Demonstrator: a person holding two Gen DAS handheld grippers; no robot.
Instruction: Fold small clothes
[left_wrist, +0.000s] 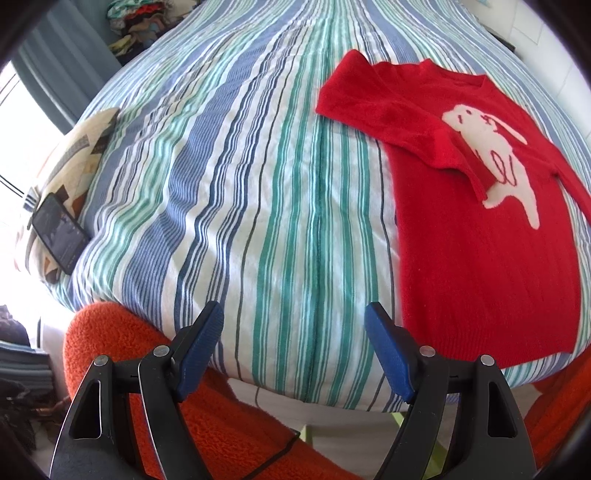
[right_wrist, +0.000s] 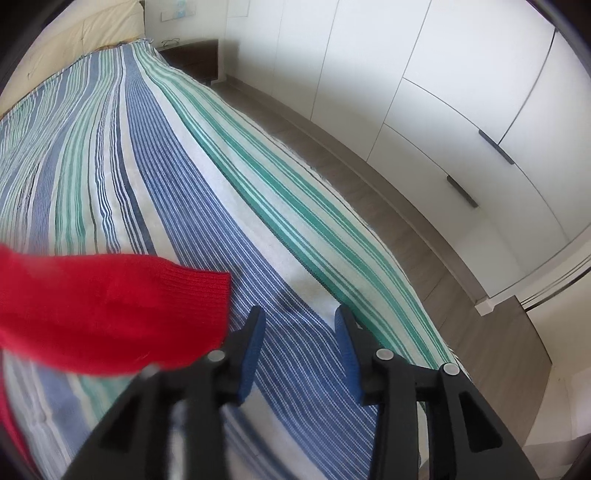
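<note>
A red knit sweater (left_wrist: 480, 240) with a white rabbit motif lies flat on the striped bed cover (left_wrist: 258, 184), at the right of the left wrist view. One sleeve (left_wrist: 406, 110) is folded across its chest. My left gripper (left_wrist: 293, 308) hangs open over the bed's near edge, left of the sweater's hem, with nothing between its blue pads. In the right wrist view the other red sleeve (right_wrist: 110, 306) lies stretched out on the cover (right_wrist: 184, 203). Its ribbed cuff ends just left of my right gripper (right_wrist: 300, 310), which is open with only bedding between the pads.
A dark phone (left_wrist: 59, 236) rests on a patterned pillow (left_wrist: 74, 158) at the bed's left edge. Orange fleece (left_wrist: 207, 424) fills the space under the left gripper. Piled clothes (left_wrist: 136, 22) lie at the far end. White wardrobe doors (right_wrist: 461, 92) and a strip of floor (right_wrist: 369, 166) run along the bed's right.
</note>
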